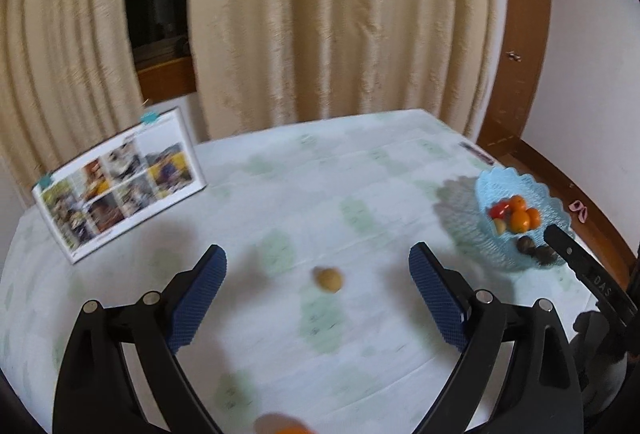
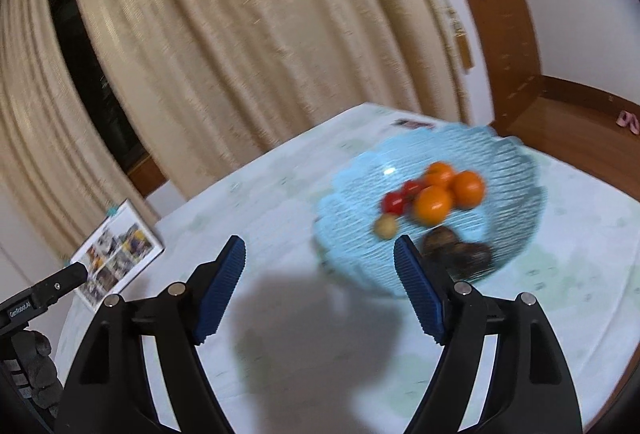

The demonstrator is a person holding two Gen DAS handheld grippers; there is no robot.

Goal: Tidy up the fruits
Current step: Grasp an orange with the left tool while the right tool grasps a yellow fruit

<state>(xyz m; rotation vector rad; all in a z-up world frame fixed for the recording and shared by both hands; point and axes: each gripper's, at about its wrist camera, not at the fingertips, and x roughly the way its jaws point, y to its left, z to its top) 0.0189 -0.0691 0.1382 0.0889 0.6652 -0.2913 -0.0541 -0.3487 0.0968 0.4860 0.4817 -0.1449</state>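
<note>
Both the left hand-held gripper [image 1: 316,266] and the right hand-held gripper [image 2: 320,254] are released; the small, light, firm yellowish fruit [image 1: 329,279] on the counter [image 1: 280,193] likely wants a gentle pinch across its middle.

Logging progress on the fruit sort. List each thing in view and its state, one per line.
Left gripper: open, empty.
Right gripper: open, empty.
Bowl: upright, holds fruit.
Oranges: in bowl.
Tomatoes: in bowl.
Loose fruit: on the table, outside the bowl.
Box: closed, propped up.

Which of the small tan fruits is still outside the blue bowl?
The tan fruit lying alone on the tablecloth between the open left gripper's fingers; its twin sits inside the blue bowl.
</note>
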